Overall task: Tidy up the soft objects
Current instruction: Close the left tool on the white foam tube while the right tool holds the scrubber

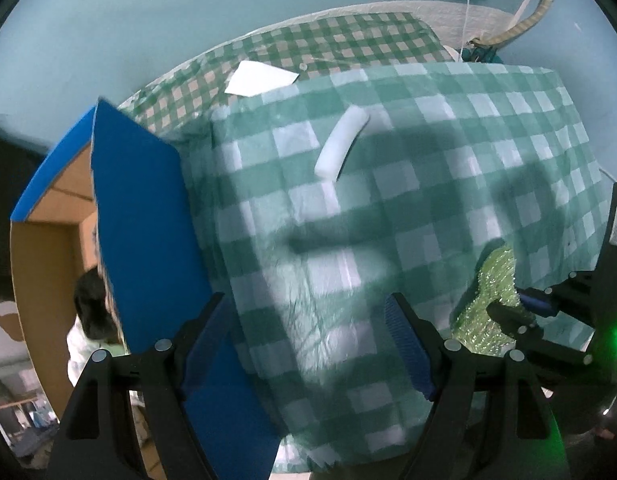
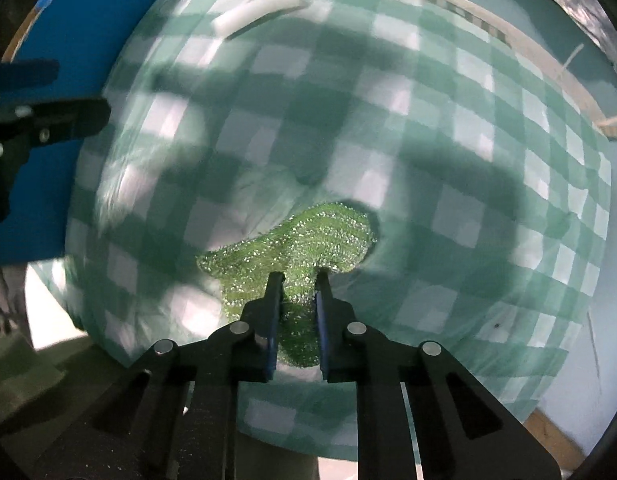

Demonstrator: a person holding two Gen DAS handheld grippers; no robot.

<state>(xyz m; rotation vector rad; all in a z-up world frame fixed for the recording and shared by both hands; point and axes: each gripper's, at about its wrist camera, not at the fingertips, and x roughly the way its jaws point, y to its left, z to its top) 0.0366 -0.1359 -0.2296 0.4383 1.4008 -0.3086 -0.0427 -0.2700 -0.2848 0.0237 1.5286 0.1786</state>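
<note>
A glittery green scrubbing cloth [image 2: 308,240] is clamped between the fingers of my right gripper [image 2: 299,280], held just above the green checked tablecloth [image 2: 448,168]. The same cloth [image 1: 488,304] and the right gripper [image 1: 516,312] show at the right of the left wrist view. My left gripper [image 1: 308,312] is open and empty over the tablecloth [image 1: 428,152], beside a blue box flap [image 1: 148,240]. A white foam stick [image 1: 340,142] lies farther back on the cloth; it also shows in the right wrist view [image 2: 256,8].
An open cardboard box [image 1: 40,240] with blue outer faces stands at the left edge of the table, with dark and white soft things inside [image 1: 88,312]. A white paper scrap [image 1: 260,78] lies on a second checked cloth [image 1: 348,36] at the back.
</note>
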